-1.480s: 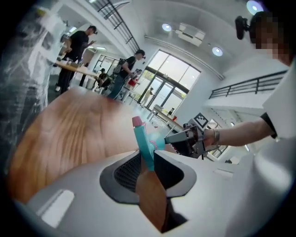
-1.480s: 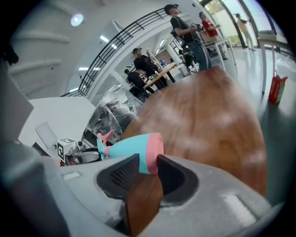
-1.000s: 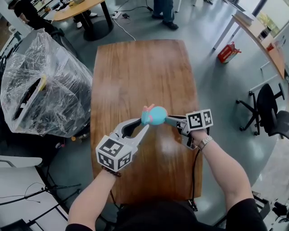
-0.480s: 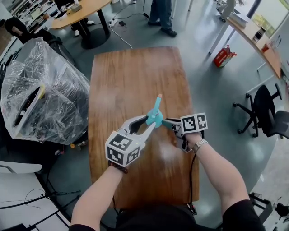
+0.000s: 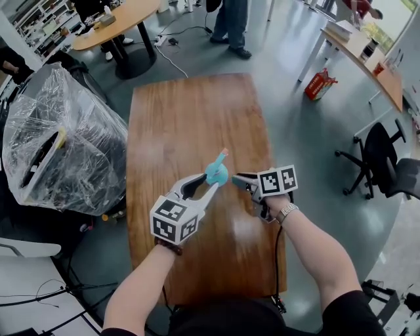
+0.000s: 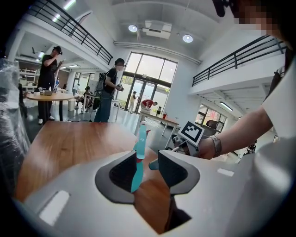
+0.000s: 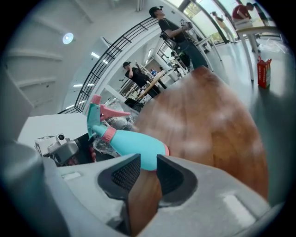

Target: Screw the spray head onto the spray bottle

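A teal spray bottle [image 5: 216, 172] with a pink collar and pink trigger [image 7: 107, 112] hangs above the wooden table [image 5: 190, 111]. My right gripper [image 5: 236, 178] comes in from the right and is shut on the bottle's body [image 7: 138, 152] near its base. My left gripper [image 5: 210, 182] reaches up from the lower left. The thin teal spray head [image 6: 139, 139] stands between its jaws, lying along the left pad [image 6: 123, 171]. Bare wood shows between the spray head and the other pad. The spray head sits on the bottle's neck.
A large plastic-wrapped bundle [image 5: 62, 138] stands left of the table. Beyond the table's far end are a round table [image 5: 118, 16] and a standing person [image 5: 231, 20]. A red box [image 5: 317, 84] and an office chair [image 5: 384, 161] are on the floor to the right.
The bottle has turned in the grip, so the spray head now points away and up. Both grippers have stayed at the bottle, shifting slightly over the table.
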`<move>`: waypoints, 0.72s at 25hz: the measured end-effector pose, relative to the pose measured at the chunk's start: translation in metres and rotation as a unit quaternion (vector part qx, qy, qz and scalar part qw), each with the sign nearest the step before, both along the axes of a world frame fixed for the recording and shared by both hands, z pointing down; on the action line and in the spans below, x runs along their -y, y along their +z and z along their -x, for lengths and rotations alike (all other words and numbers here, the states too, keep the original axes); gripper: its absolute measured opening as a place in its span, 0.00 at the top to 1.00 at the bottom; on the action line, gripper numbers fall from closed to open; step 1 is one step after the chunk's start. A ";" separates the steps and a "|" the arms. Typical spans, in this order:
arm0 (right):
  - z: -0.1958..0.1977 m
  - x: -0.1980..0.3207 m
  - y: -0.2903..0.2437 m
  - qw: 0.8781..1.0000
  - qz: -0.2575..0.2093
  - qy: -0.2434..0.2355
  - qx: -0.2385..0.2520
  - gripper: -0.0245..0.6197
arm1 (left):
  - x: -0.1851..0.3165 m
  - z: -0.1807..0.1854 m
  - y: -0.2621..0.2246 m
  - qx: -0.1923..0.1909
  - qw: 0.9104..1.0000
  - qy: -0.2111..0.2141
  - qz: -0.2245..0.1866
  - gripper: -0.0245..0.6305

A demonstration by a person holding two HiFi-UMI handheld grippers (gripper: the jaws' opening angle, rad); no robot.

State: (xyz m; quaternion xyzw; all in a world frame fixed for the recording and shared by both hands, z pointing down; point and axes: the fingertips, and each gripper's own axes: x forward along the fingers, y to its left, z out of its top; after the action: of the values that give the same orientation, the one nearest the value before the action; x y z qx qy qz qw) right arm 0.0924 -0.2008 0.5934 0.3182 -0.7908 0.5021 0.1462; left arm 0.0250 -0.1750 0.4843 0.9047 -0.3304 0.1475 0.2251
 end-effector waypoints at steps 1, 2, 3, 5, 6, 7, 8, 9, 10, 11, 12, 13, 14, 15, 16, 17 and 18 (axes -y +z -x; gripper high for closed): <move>0.000 -0.001 -0.002 1.000 -0.002 -0.001 0.000 0.80 | -0.001 0.001 0.000 0.002 1.000 -0.002 0.001 0.71; 0.001 -0.002 -0.004 1.000 -0.005 -0.002 -0.001 0.80 | -0.001 0.003 0.000 0.003 1.000 -0.004 0.001 0.71; 0.002 -0.003 -0.007 1.000 -0.008 -0.005 -0.002 0.80 | -0.001 0.005 0.000 0.005 1.000 -0.007 0.001 0.71; 0.005 -0.007 -0.013 1.000 -0.017 -0.012 -0.007 0.80 | -0.002 0.009 -0.001 0.009 1.000 -0.013 0.000 0.71; 0.006 -0.010 -0.017 1.000 -0.024 -0.017 -0.010 0.80 | -0.003 0.011 -0.002 0.011 1.000 -0.017 -0.001 0.71; 0.007 -0.013 -0.021 0.999 -0.032 -0.023 -0.016 0.80 | -0.004 0.013 -0.003 0.014 1.000 -0.020 -0.002 0.71; 0.009 -0.016 -0.025 0.998 -0.042 -0.031 -0.022 0.80 | -0.006 0.016 -0.003 0.016 1.000 -0.024 -0.003 0.71; 0.010 -0.020 -0.030 0.997 -0.056 -0.039 -0.031 0.80 | -0.008 0.018 -0.004 0.017 0.999 -0.028 -0.004 0.71; 0.012 -0.023 -0.036 0.995 -0.072 -0.048 -0.040 0.80 | -0.010 0.020 -0.006 0.018 0.999 -0.032 -0.007 0.71; 0.015 -0.028 -0.042 0.993 -0.088 -0.057 -0.049 0.80 | -0.012 0.022 -0.007 0.019 0.999 -0.035 -0.009 0.71; 0.017 -0.032 -0.048 0.991 -0.103 -0.065 -0.059 0.80 | -0.015 0.023 -0.009 0.020 0.999 -0.038 -0.012 0.72; 0.019 -0.037 -0.053 0.988 -0.118 -0.072 -0.070 0.81 | -0.019 0.024 -0.011 0.021 0.999 -0.041 -0.015 0.72; 0.020 -0.042 -0.059 0.985 -0.132 -0.079 -0.082 0.81 | -0.022 0.024 -0.013 0.023 0.999 -0.043 -0.017 0.73; 0.021 -0.046 -0.064 0.981 -0.147 -0.084 -0.093 0.85 | -0.026 0.023 -0.014 0.024 0.998 -0.046 -0.019 0.74; 0.022 -0.049 -0.069 0.978 -0.161 -0.087 -0.104 0.89 | -0.030 0.023 -0.016 0.026 0.998 -0.049 -0.022 0.75; 0.022 -0.053 -0.074 0.974 -0.174 -0.089 -0.113 0.92 | -0.034 0.022 -0.018 0.027 0.998 -0.053 -0.024 0.77; 0.023 -0.057 -0.079 0.971 -0.187 -0.090 -0.121 0.95 | -0.038 0.021 -0.019 0.028 0.998 -0.056 -0.026 0.78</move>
State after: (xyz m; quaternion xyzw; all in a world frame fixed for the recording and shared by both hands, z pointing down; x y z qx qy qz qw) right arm 0.0691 -0.1443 0.5144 0.3259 -0.8726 0.2876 0.2230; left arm 0.0036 -0.1369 0.4654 0.8859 -0.3905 0.1512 0.1997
